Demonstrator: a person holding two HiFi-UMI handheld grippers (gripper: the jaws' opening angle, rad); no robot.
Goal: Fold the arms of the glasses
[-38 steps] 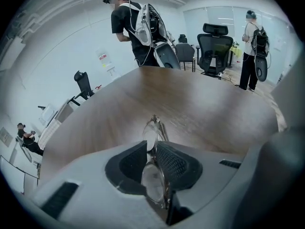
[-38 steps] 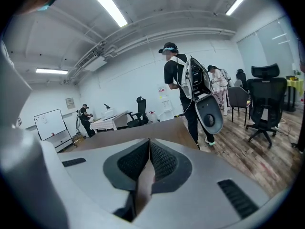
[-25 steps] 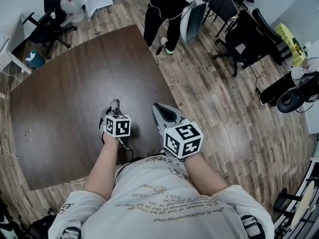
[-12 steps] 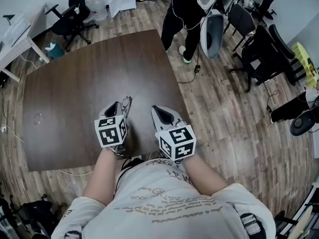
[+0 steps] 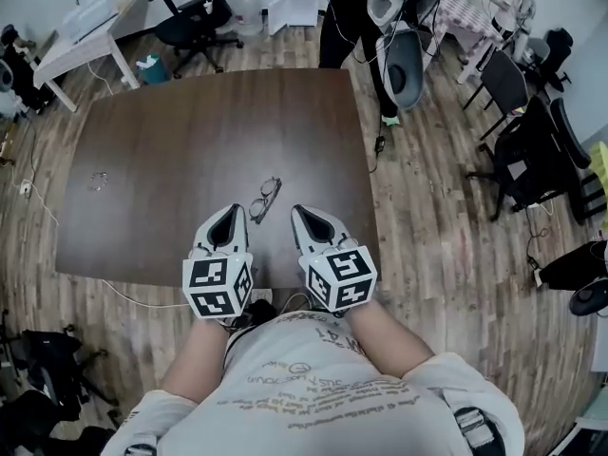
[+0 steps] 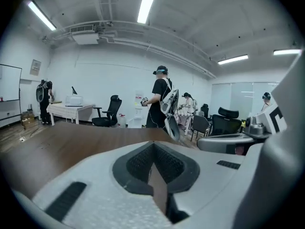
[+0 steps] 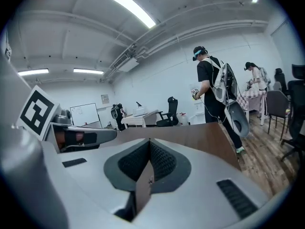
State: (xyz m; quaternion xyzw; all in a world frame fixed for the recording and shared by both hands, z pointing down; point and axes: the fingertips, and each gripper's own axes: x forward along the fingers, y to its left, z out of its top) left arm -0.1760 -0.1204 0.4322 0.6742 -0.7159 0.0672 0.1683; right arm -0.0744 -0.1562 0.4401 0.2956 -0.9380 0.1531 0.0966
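The fingers of the left gripper are pressed together, empty; so are those of the right gripper. Both grippers are held side by side above the near edge of the dark wooden desk. The glasses lie on the desk just ahead, between the two tips, untouched.

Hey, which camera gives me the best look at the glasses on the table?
The head view. The glasses lie in plain sight on the dark table, just ahead of the left gripper and the right gripper. Neither gripper view shows them: each looks over its own shut jaws, across the tabletop and into the room.
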